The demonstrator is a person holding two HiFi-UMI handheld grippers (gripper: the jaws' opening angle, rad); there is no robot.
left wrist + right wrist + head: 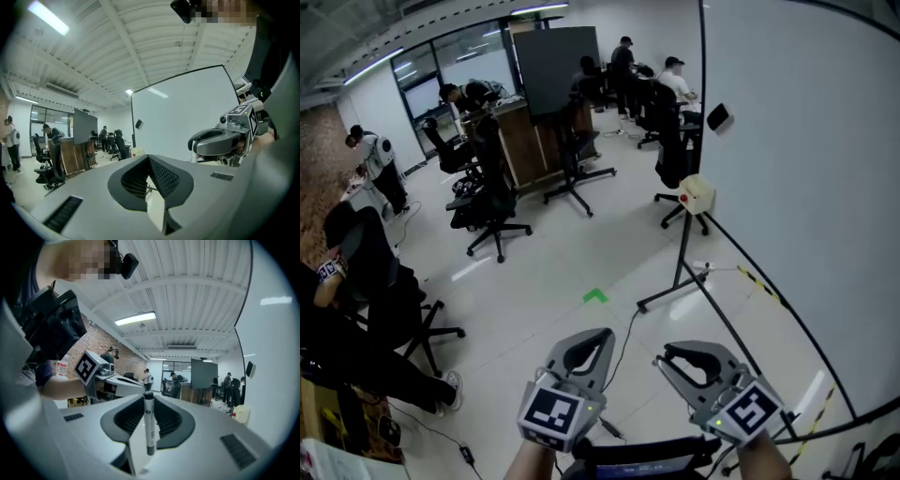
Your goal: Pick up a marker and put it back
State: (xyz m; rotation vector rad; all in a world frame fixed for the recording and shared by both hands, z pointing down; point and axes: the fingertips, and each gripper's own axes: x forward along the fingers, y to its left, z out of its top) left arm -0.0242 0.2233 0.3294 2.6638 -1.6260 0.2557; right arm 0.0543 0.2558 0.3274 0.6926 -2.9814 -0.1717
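Note:
A white marker with a dark cap (149,425) stands upright between the jaws of my right gripper (146,398), which is shut on it. In the head view the right gripper (666,357) is held low at the bottom, near the big whiteboard (806,187), and the marker is hidden there. Just to its left, my left gripper (604,337) has its jaws together with nothing in them. The left gripper view shows its own tips (148,156) touching, with the right gripper (220,143) alongside.
The whiteboard's black stand (680,277) and foot reach across the floor ahead, with a small cream box (697,194) on it. Office chairs (492,202) and desks with people stand at the back and left. A green mark (595,296) and cables lie on the floor.

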